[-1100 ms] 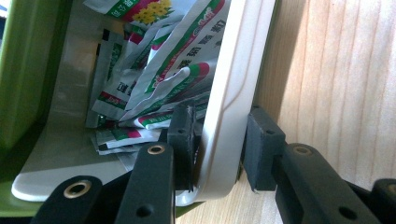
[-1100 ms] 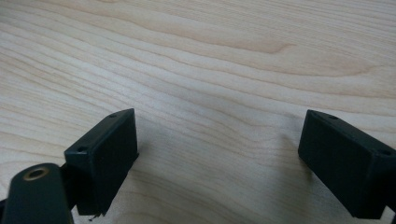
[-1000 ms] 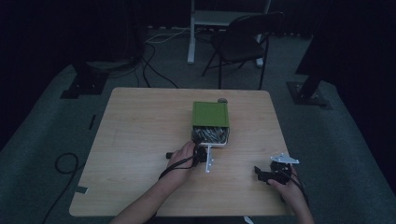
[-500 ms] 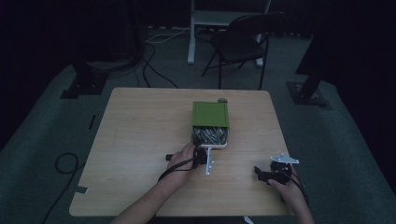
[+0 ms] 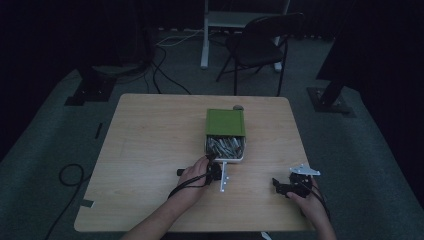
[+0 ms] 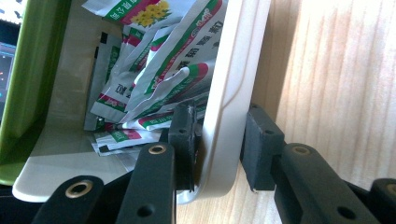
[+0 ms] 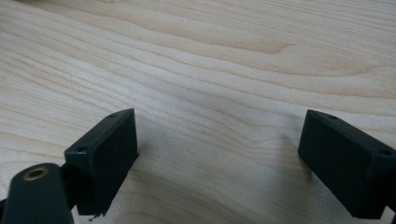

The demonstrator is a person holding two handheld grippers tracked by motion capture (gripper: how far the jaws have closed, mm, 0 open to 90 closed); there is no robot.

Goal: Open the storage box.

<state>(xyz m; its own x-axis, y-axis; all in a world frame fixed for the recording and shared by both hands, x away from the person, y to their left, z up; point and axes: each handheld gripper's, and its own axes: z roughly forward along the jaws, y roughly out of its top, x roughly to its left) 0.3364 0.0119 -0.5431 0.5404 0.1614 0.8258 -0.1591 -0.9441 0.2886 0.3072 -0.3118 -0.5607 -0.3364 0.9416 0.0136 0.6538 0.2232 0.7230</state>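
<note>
A green box (image 5: 225, 121) lies mid-table with its white drawer (image 5: 225, 159) slid out toward me. The drawer holds several printed sachets (image 5: 225, 146). In the left gripper view the sachets (image 6: 173, 60) are white with red and green print. My left gripper (image 5: 216, 167) straddles the drawer's front wall (image 6: 233, 84), one jaw inside and one outside, and is shut on it (image 6: 219, 126). My right gripper (image 5: 278, 186) rests near the table's front right, apart from the box. In its own view it (image 7: 219, 158) stands open over bare wood.
The wooden table (image 5: 150, 150) has free room on its left half. A small grey object (image 5: 238, 107) lies at the far edge behind the box. A folding chair (image 5: 260, 45) and stand bases are on the floor beyond, with cables (image 5: 70, 175) at left.
</note>
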